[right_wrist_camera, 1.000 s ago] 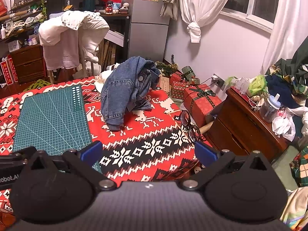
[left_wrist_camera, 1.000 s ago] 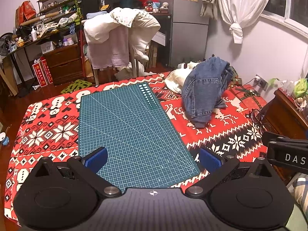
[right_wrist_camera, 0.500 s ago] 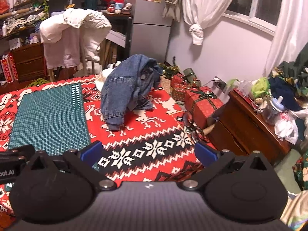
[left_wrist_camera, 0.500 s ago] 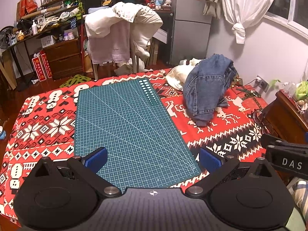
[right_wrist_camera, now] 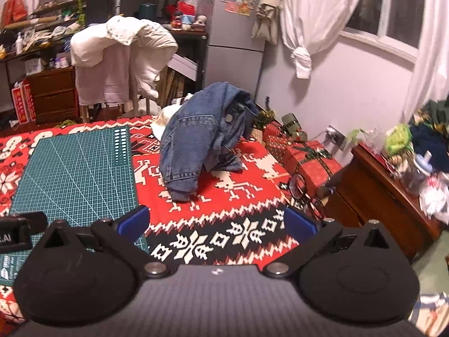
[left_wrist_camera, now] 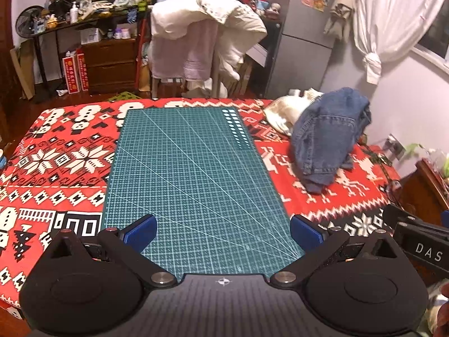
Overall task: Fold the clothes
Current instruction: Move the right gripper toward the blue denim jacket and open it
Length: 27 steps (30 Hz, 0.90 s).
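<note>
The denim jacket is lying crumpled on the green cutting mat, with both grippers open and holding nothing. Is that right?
Not quite. The denim jacket is crumpled on the red patterned blanket, to the right of the green cutting mat, not on it; the right wrist view shows this. The left gripper and the right gripper are indeed open and holding nothing.

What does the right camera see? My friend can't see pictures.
A crumpled denim jacket sits heaped on a red patterned blanket, beside a green cutting mat. The open right gripper hovers in front, holding nothing.
</note>
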### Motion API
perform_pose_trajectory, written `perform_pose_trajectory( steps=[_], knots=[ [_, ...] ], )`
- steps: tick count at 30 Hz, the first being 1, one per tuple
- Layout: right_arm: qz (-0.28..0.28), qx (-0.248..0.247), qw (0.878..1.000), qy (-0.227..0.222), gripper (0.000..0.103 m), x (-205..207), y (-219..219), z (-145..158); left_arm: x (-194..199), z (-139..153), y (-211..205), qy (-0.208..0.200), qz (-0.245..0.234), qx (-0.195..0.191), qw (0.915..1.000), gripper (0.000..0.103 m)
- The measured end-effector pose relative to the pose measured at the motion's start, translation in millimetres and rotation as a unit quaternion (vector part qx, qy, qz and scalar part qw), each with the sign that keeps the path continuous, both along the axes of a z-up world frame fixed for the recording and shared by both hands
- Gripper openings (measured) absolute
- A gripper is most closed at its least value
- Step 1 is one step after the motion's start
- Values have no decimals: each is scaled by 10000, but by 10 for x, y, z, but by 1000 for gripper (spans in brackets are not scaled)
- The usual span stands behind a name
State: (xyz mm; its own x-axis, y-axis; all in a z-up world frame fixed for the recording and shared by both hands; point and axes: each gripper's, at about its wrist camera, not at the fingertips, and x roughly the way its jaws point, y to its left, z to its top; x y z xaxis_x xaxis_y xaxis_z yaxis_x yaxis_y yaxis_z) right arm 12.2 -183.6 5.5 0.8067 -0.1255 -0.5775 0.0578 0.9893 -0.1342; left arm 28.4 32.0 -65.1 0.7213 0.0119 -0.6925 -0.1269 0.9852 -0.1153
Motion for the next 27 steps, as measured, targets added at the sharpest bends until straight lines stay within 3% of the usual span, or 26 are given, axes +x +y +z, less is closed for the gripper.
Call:
perform_pose_trajectory(
  steps=[7, 14, 22, 27],
  knots=[
    [133, -48, 9991, -408, 103, 245, 41, -136, 149, -187, 104, 123, 110, 78, 9998, 102],
    [224, -62, 9985, -502, 103, 550, 49, -256, 298, -312, 112, 176, 77, 323, 9993, 102],
    [3, -61, 9995, -301, 103, 1014, 7, -466, 592, -391, 132, 270, 187, -14, 9995, 102],
    [137, 325, 9992, -204, 103, 1286, -86, -609, 771, -413, 173, 210, 15, -319, 9993, 102]
  ],
)
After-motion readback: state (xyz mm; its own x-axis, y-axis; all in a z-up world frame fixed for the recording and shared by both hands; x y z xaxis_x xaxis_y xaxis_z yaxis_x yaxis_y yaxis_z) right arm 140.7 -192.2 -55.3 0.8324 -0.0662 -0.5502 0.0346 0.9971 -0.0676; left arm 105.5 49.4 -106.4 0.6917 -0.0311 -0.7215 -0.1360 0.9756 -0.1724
